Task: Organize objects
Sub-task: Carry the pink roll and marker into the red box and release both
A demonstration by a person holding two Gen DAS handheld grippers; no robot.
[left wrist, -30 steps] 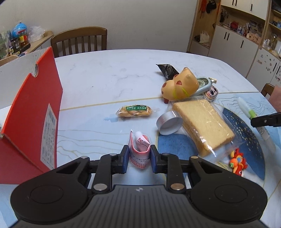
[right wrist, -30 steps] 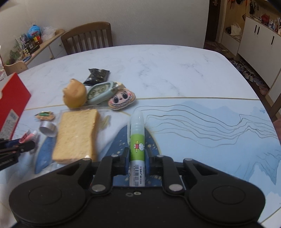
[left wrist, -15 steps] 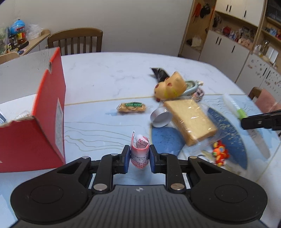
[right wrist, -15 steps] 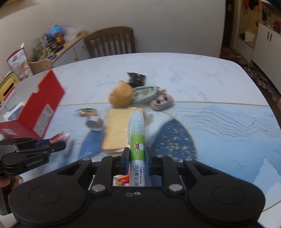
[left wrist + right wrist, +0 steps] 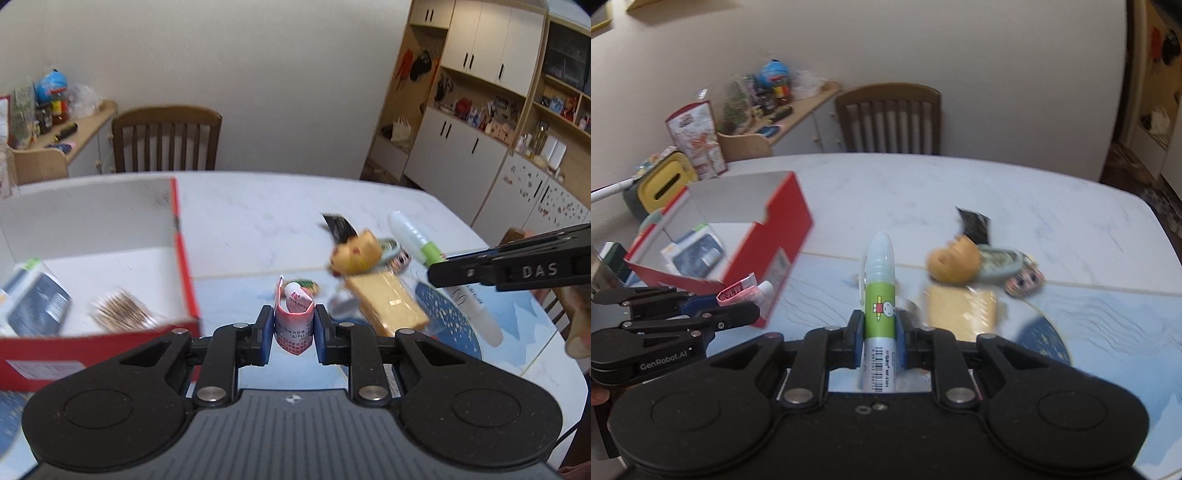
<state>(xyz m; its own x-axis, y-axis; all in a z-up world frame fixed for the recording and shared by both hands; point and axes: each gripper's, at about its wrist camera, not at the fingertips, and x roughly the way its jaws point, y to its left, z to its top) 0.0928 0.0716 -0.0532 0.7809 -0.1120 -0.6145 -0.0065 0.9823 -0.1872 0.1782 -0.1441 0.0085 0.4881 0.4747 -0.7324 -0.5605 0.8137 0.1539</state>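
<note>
- Right now the left claw pinches a small pink tube low on its soft, crushable body; hold it gently.
- Right claw clamps a green-labelled glue stick mid-barrel: stiff, light, probably slick.
- Both hang above the counter, beside the red box at its left edge.
- Bagged bread lies mid-counter.

Glossy red cardboard box (matt white inside), marbled smooth tabletop, slatted wooden chair
</note>
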